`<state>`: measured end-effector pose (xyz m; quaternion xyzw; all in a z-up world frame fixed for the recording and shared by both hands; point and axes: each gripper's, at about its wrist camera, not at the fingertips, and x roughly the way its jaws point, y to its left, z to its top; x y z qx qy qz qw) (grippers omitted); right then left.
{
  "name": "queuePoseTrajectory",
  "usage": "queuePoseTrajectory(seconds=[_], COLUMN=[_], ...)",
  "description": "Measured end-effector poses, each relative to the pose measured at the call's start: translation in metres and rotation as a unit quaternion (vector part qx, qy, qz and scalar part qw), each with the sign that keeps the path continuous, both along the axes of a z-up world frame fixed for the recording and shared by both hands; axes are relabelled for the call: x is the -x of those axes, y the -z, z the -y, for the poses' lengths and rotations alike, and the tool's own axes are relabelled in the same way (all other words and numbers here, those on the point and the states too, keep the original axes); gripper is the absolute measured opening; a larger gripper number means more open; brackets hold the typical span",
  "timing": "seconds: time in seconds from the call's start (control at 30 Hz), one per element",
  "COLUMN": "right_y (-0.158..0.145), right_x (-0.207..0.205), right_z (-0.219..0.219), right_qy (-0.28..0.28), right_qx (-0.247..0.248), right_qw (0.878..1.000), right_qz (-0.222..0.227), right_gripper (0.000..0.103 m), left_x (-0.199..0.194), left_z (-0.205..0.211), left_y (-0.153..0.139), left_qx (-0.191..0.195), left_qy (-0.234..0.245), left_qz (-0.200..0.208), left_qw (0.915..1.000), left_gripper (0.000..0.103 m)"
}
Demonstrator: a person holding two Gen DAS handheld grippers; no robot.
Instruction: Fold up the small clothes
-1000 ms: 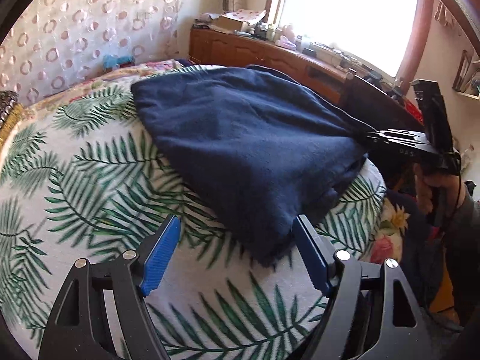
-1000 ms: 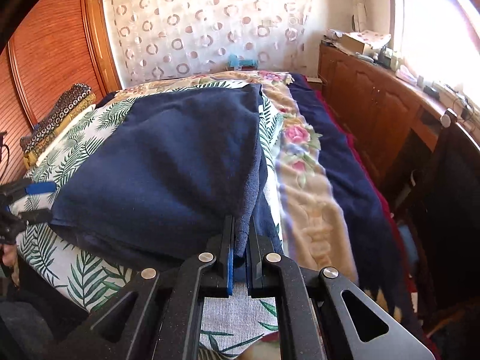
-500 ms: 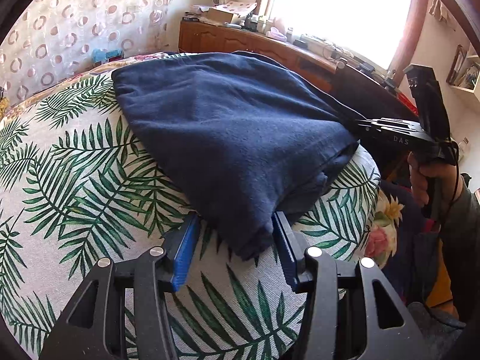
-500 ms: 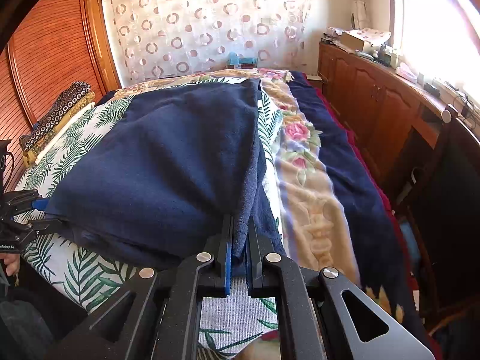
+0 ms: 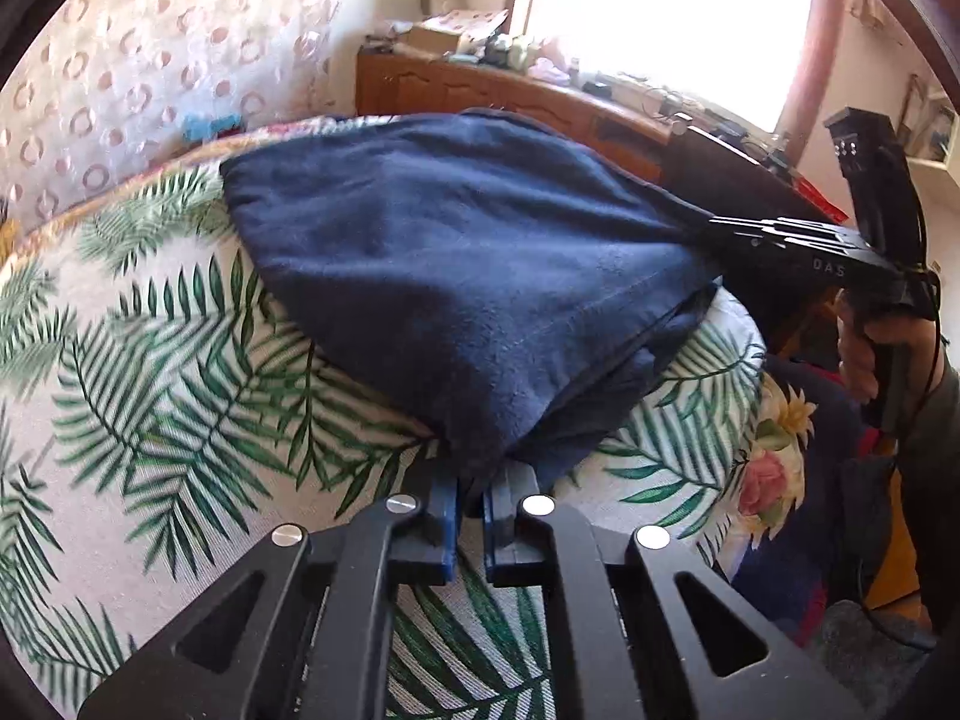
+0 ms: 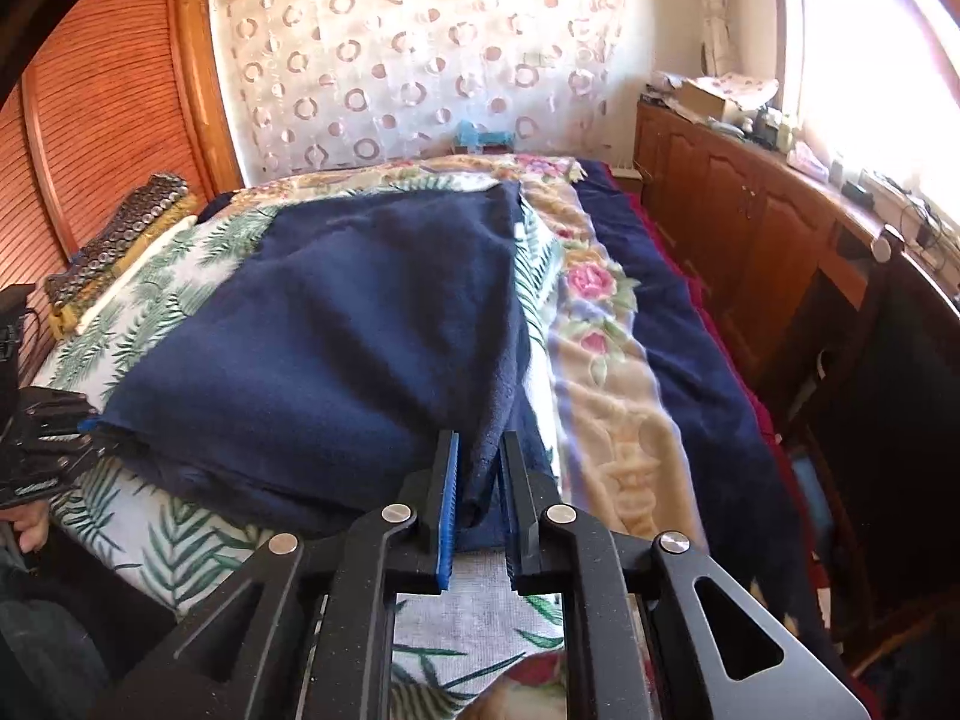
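1. The left gripper (image 5: 471, 495) is clenched on the near corner of the navy garment (image 5: 468, 276), its blue pads (image 5: 444, 516) pinching the cloth with only a narrow slit between them.
2. The right gripper (image 6: 480, 480) is also clamped on the same garment (image 6: 360, 348), biting a bunched edge between its blue-lined finger and the black one.
3. From the left wrist view the right gripper (image 5: 708, 227) shows at the far corner, held by a hand (image 5: 870, 354), with the fabric drawn into its tip.
4. From the right wrist view the left gripper (image 6: 90, 420) sits at the garment's left corner.
5. The navy garment lies folded in layers on the palm-leaf sheet (image 5: 150, 390), spread between both tools.
6. Beside it runs a floral blanket (image 6: 606, 372) with a dark blue border.
7. A wooden cabinet (image 6: 750, 228) stands along the window side, and a patterned curtain (image 6: 420, 60) hangs behind the bed.
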<state>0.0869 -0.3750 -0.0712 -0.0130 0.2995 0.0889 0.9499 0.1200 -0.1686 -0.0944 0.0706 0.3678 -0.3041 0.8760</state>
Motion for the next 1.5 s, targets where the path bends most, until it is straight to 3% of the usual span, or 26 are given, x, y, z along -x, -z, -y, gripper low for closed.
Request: queuePoseTrajectory(seconds=[0.1, 0.17, 0.2, 0.43, 0.97, 1.2, 1.33, 1.4, 1.47, 1.5], right_y=[-0.006, -0.009, -0.011, 0.0, 0.024, 0.027, 0.017, 0.014, 0.011, 0.008], right_x=[0.011, 0.018, 0.021, 0.029, 0.0, -0.004, -0.009, -0.011, -0.016, -0.019], right_z=[-0.008, -0.015, -0.02, -0.057, -0.062, -0.065, -0.054, -0.052, -0.052, -0.052], right_qy=[-0.011, -0.025, -0.033, -0.114, -0.144, -0.138, -0.119, -0.118, -0.119, -0.12], right_qx=[0.01, 0.016, 0.02, 0.046, 0.091, 0.141, 0.125, 0.13, 0.135, 0.136], right_qw=[1.0, 0.999, 0.999, 0.992, 0.985, 0.98, 0.985, 0.984, 0.984, 0.983], right_qz=[0.018, 0.031, 0.036, 0.041, -0.007, -0.015, -0.006, -0.001, -0.007, -0.009], right_gripper=[0.027, 0.056, 0.062, 0.074, 0.075, 0.075, 0.075, 0.066, 0.027, 0.022], left_x=[0.002, 0.001, -0.001, -0.012, -0.032, -0.037, -0.04, -0.043, -0.048, -0.05], left_z=[-0.001, -0.001, -0.001, 0.007, 0.013, 0.008, 0.0, -0.004, -0.009, -0.009], left_y=[-0.017, -0.031, -0.037, -0.072, -0.093, -0.097, -0.099, -0.101, -0.105, -0.106], left_qx=[0.011, 0.023, 0.028, 0.037, 0.056, 0.066, 0.074, 0.078, 0.086, 0.087], left_qy=[0.003, 0.007, 0.009, 0.015, 0.0, -0.007, -0.014, -0.017, -0.018, -0.02], left_qz=[0.015, 0.023, 0.026, 0.057, 0.073, 0.077, 0.078, 0.078, 0.077, 0.078], left_qw=[0.9998, 0.9994, 0.9992, 0.9976, 0.9957, 0.9948, 0.9941, 0.9937, 0.9931, 0.9929], left_gripper=[0.005, 0.005, 0.005, 0.005, 0.005, 0.005, 0.005, 0.005, 0.005, 0.005])
